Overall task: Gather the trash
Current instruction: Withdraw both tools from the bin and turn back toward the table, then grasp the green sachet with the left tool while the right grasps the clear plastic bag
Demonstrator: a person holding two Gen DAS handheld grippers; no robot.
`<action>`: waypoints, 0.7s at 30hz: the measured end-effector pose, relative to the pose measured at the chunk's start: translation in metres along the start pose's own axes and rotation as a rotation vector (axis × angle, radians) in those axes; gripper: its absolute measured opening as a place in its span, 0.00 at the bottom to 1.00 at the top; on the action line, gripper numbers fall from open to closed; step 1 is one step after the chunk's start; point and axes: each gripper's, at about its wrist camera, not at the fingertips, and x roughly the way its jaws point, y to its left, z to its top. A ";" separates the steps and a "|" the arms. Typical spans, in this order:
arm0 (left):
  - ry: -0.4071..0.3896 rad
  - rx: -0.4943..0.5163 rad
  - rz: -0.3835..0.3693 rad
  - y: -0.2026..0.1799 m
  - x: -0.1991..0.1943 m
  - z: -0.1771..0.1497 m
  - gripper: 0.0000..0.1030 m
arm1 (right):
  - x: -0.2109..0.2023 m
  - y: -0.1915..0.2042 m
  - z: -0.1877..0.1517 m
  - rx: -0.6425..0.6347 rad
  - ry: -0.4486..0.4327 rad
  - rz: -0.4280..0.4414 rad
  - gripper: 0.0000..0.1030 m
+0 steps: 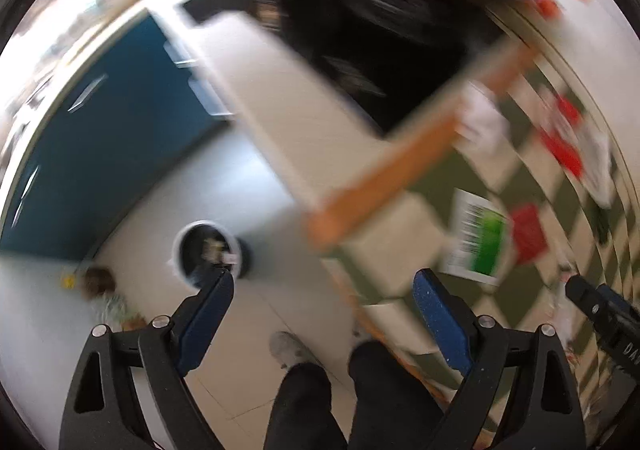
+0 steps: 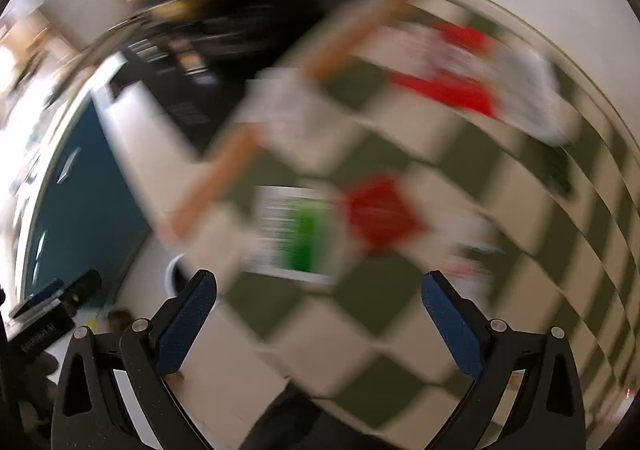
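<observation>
A: We risk snagging the green-and-cream checked tablecloth [image 2: 384, 314] if we dive for the green-and-white printed wrapper [image 2: 296, 234] near its edge; the blur hides its outline.

B: Agreed. Our right gripper [image 2: 320, 326] hangs above it, fingers spread, empty. Our left gripper [image 1: 324, 318] gapes too, past the table edge, over the white round bin [image 1: 208, 254] on the floor.

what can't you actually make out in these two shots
- Right wrist view: motion blur smears the green and white packet, so its print is unreadable.
- Red wrapper: blurred, type unclear.
- Left wrist view: the bin contents are too small and dark to identify.
- Small items on the floor: blurred.
- Far end of the checkered table: smeared, cut by the lens edge.
</observation>
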 end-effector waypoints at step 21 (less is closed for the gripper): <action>0.118 0.226 -0.024 -0.134 0.076 0.020 0.01 | 0.040 -0.107 -0.041 0.113 0.019 0.039 0.05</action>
